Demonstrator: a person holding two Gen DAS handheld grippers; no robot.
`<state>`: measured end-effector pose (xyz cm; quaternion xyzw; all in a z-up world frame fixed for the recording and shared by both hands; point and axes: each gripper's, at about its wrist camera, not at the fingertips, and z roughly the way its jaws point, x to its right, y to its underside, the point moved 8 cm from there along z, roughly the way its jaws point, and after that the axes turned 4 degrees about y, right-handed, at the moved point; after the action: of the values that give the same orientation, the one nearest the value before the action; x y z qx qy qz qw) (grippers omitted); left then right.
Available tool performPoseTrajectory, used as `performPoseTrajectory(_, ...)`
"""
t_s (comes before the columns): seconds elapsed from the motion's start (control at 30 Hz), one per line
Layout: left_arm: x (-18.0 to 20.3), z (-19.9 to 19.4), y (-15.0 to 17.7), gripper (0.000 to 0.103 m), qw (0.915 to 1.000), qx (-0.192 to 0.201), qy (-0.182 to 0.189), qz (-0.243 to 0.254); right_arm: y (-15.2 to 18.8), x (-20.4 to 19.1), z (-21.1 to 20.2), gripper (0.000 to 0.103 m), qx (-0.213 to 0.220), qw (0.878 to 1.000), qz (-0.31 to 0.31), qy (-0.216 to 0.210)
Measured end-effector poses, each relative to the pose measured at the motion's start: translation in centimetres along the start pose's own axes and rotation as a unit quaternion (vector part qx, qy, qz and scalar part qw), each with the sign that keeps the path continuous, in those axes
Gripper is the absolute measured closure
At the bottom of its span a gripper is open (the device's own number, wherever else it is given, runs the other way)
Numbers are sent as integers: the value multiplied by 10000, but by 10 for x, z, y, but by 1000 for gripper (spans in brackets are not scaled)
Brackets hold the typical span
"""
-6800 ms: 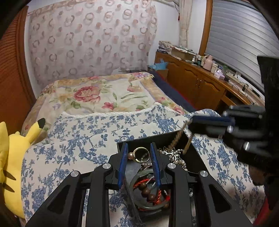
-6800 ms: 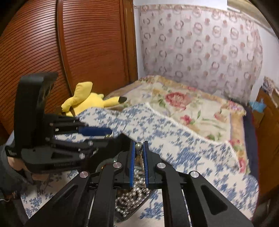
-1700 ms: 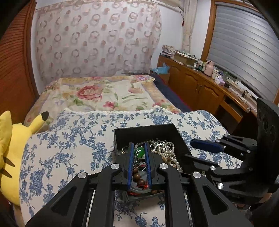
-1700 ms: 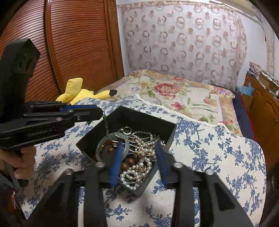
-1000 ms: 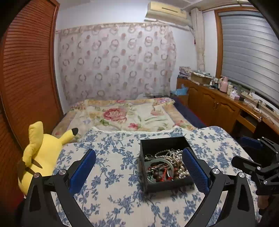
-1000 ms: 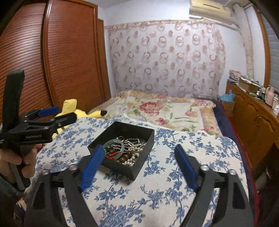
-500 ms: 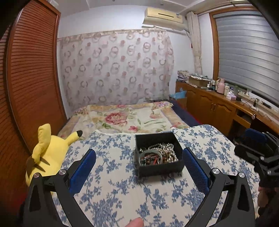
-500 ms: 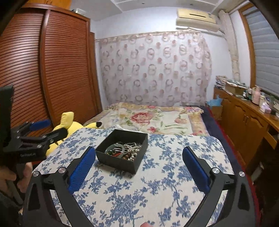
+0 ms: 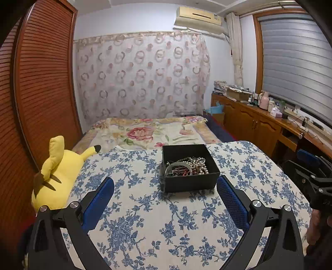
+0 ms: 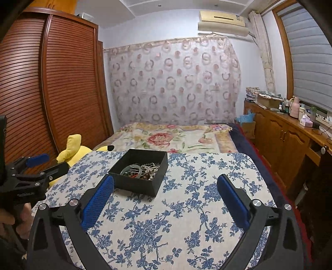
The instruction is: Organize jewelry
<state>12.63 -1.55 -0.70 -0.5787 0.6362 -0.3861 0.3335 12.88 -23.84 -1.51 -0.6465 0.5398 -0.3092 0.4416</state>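
1. On the near end of the bed sits a blue-flower cloth [image 9: 145,218], and that's the whole work surface. Past it the floral bedspread [image 9: 149,130] runs to the far curtain [image 9: 143,76].
2. Room stuff: slatted wooden wardrobe [image 10: 62,87] on the left, wooden cabinets [image 10: 290,133] with clutter on top along the right, AC unit [image 9: 199,18] up high.
3. Yellow plush toy [image 9: 56,172] is lying at the left edge of the cloth.
4. Black jewelry box [image 9: 189,168] sits on the cloth's far half, lid off. Pearl strands [image 9: 199,164], a grey bangle [image 9: 178,166] and dark red beads [image 9: 182,172] are all piled inside.
5. Left gripper [image 9: 165,201] hovers on the near side of the box, level, blue pads spread wide with nothing between them.
6. Right gripper [image 10: 165,200] is the same deal: jaws wide apart, empty, box sitting off to its far left.
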Motion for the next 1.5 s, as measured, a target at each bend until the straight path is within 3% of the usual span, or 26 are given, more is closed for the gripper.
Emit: performPoseTrajectory(1.5,-2,-4,4,8,10000,13,-16,-79,-4,-3,-2,3,29,10000,11,80)
